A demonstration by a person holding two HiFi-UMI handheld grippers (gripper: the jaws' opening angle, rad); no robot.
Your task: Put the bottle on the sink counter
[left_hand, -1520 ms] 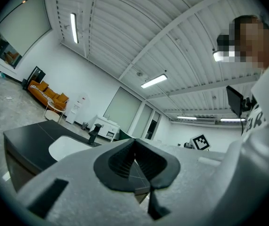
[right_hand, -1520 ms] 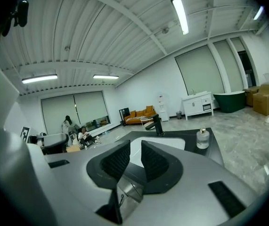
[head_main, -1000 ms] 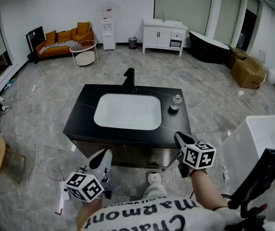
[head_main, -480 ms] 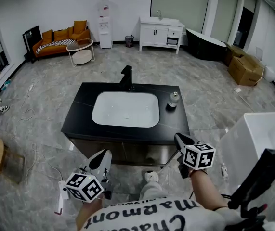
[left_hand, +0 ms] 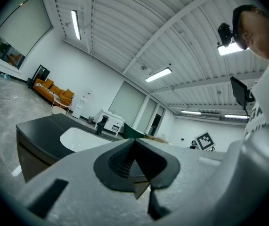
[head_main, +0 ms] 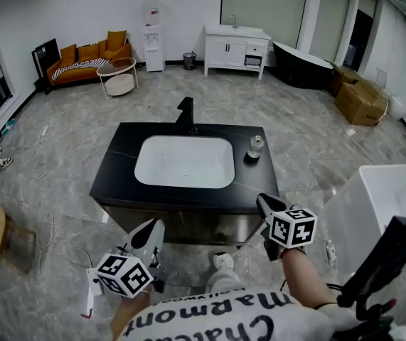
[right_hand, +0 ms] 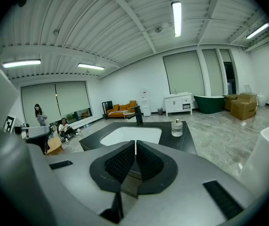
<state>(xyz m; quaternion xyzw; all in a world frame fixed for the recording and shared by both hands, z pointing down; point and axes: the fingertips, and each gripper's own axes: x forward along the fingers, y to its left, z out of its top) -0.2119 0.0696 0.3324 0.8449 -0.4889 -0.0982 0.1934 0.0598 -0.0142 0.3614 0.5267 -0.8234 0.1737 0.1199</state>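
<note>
The bottle stands upright on the sink counter. It is on the black top just right of the white basin, ahead of the right gripper and well apart from it. From the left gripper it lies farther ahead and off to the right. It is small and clear-bodied with a cap; any label is too small to read.

Right gripper: jaws pressed together, ribbed pads meeting along one line, nothing between them. Left gripper: jaws likewise pressed together and empty. Both are held short of the counter's front edge, over the floor.

A black faucet rises at the basin's far rim, ahead of the two grippers and between them.

Limits of view: in the left gripper view that gripper's own body covers the counter's right end, so the bottle cannot be made out there. From the head view the grippers cover part of the cabinet front. The person shows only as a printed shirt and a forearm, cut off at the bottom edge. Right of the right gripper, a white tub-like unit is cut by the frame. The black item in front of it cannot be identified.
</note>
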